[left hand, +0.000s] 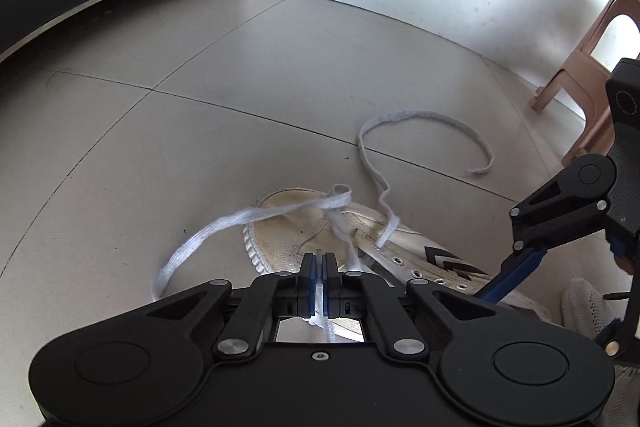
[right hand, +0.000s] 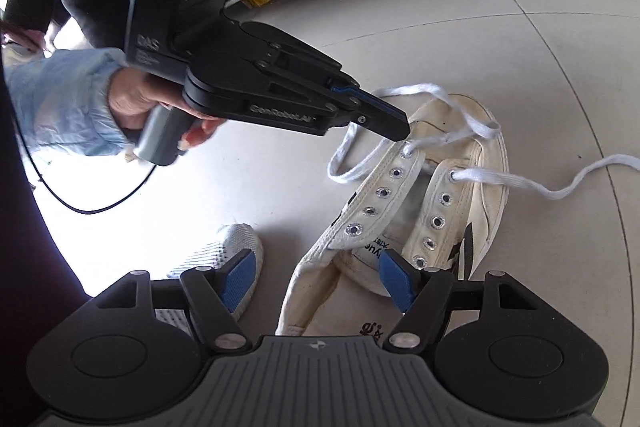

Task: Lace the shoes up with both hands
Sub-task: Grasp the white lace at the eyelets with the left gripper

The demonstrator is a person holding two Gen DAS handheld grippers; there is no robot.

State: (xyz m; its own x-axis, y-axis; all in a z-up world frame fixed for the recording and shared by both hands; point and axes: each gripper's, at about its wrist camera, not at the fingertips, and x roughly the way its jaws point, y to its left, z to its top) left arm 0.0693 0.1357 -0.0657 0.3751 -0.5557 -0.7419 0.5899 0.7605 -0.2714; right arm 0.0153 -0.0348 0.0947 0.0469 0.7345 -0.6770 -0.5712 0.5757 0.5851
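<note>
Two grippers work over a cream canvas shoe lying on the grey tiled floor. The left gripper has its fingers pressed together on the white lace, pinching it just ahead of the top-left eyelet; beyond the fingertips the lace loops out over the toe cap and trails onto the tiles. The right gripper hovers above the shoe's open collar with its blue pads spread wide, nothing between them. A hand in a pale blue sleeve holds the left gripper's handle. Behind the right fingers sits a white knit sneaker.
</note>
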